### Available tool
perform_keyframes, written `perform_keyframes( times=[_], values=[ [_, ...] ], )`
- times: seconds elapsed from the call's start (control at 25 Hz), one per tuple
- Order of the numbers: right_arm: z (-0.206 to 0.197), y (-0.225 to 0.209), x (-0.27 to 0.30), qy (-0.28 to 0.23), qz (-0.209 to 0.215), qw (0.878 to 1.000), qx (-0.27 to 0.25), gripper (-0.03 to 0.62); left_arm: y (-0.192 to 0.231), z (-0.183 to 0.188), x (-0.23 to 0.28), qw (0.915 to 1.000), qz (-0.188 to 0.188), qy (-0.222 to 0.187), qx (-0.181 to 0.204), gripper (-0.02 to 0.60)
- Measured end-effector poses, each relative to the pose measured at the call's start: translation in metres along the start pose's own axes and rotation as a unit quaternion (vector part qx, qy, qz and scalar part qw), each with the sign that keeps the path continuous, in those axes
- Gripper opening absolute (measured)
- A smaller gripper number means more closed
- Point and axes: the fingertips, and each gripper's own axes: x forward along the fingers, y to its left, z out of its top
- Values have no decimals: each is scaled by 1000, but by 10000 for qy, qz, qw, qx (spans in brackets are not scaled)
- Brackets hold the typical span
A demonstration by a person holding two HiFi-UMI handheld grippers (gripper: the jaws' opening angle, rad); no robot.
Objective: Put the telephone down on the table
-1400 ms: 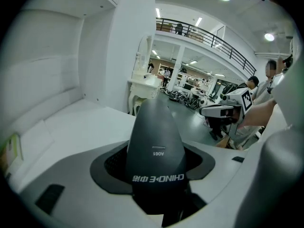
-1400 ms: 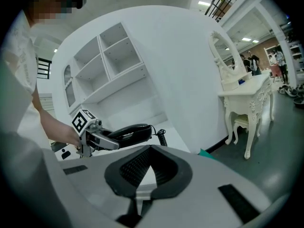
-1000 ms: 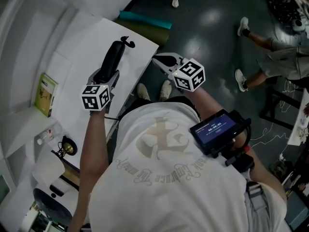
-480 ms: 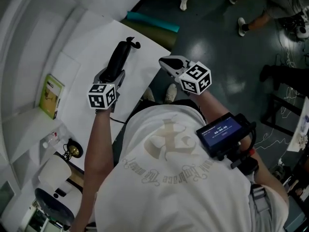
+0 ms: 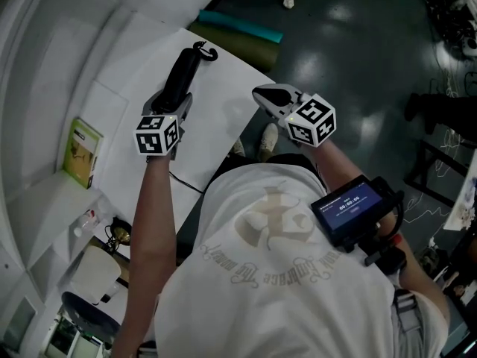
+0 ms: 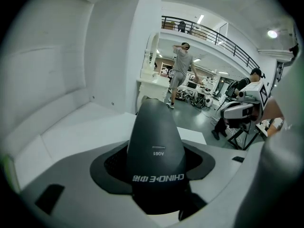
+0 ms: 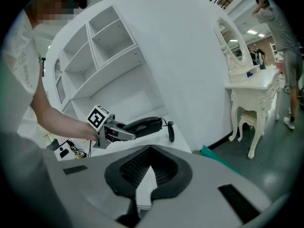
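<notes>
Head view: the left gripper (image 5: 173,109) holds the telephone (image 5: 181,77) over the white table (image 5: 223,136), near its far edge (the coiled cord (image 5: 203,51) trails off the far end).
Left gripper view: the jaws are clamped on the black telephone's sides, and its body runs away between them.
Right gripper view: the right gripper (image 7: 149,158) has its jaws drawn together with nothing between them, at the table's right edge.
Telephone: raised, apart from the tabletop.
</notes>
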Motion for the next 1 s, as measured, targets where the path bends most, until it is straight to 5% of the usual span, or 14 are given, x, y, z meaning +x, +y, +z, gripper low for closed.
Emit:
perform_keyframes(
  times=[0.48,1.0],
  values=[
    [-6,-2,-4,124,-97,9999,47,15,25,27,22,9982,39,-61,592,276],
    [-17,-7,-10,176,-181,9996,136,15,28,-38,37,9938,16,599,938,276]
  ],
)
